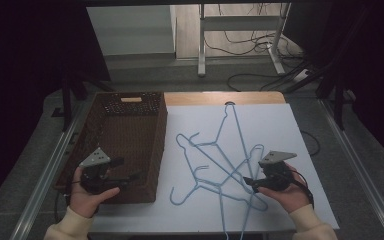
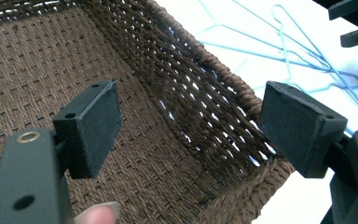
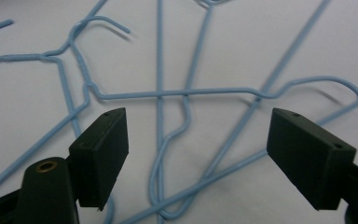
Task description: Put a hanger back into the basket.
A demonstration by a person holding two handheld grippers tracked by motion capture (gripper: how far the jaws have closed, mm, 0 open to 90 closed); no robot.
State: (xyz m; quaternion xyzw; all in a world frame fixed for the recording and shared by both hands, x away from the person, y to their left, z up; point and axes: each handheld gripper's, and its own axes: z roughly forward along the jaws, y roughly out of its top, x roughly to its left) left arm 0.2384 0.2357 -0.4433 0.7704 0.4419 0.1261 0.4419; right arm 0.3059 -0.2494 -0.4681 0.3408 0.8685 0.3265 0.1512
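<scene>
Several light-blue wire hangers (image 1: 220, 165) lie tangled on the white tabletop (image 1: 290, 145), right of a brown woven basket (image 1: 161, 145). My left gripper (image 1: 125, 170) hovers over the basket's near right corner, open and holding nothing. In the left gripper view its jaws (image 2: 186, 126) stand wide apart over the basket's inside and its right rim (image 2: 223, 74), with hangers (image 2: 261, 54) beyond. My right gripper (image 1: 250, 184) is open at the right side of the pile, pointing left. In the right gripper view its jaws (image 3: 196, 149) straddle crossed hanger wires (image 3: 177, 93) without touching them.
The basket's inside looks bare. A wooden strip (image 1: 220, 97) runs along the table's far edge. Beyond it are a desk frame (image 1: 202, 45) and cables on the floor. Metal rails (image 1: 45, 170) flank the table. The right gripper's jaw tips (image 2: 354, 18) appear in the left gripper view.
</scene>
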